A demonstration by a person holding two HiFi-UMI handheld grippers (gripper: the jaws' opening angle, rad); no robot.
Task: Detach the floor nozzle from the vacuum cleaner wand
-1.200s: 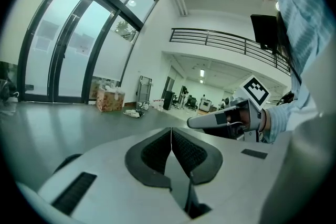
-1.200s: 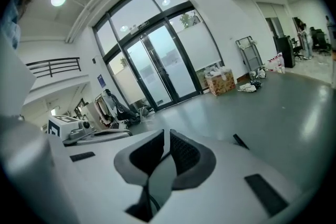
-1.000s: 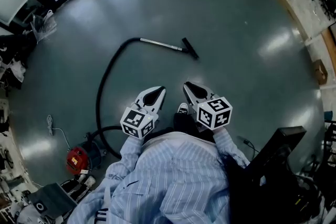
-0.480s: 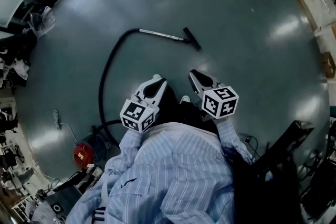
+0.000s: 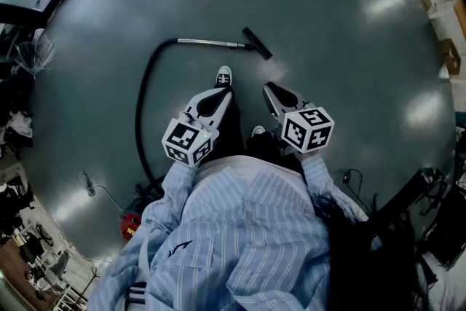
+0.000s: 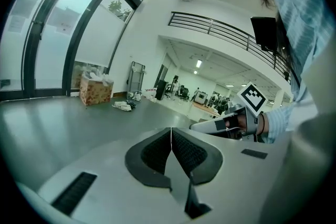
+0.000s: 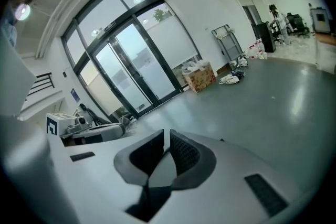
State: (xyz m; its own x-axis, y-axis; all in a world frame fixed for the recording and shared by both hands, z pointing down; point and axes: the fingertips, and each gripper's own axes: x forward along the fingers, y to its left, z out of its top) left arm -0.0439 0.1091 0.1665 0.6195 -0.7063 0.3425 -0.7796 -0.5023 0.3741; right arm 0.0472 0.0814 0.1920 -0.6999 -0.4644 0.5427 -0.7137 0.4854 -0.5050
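In the head view the metal vacuum wand (image 5: 211, 43) lies on the grey floor with the black floor nozzle (image 5: 257, 43) attached at its right end. A black hose (image 5: 143, 105) curves from the wand's left end back to the red vacuum cleaner (image 5: 131, 223). My left gripper (image 5: 225, 93) and right gripper (image 5: 268, 88) are held in front of the person's body, a step short of the nozzle. Both are shut and hold nothing. The left gripper view shows pads (image 6: 185, 149) pressed together; the right gripper view (image 7: 168, 134) shows the same.
A cardboard box (image 6: 95, 91) and a heap of cloth (image 6: 124, 106) sit by the glass wall. A cable (image 5: 98, 189) lies on the floor at the left. Clutter (image 5: 29, 244) lines the left edge, and dark equipment (image 5: 408, 229) stands at the right. A shoe (image 5: 223, 76) steps forward.
The person has walked toward the wand and nozzle, and both grippers have come closer to it. One foot now shows ahead of the left gripper. Both grippers stayed shut.
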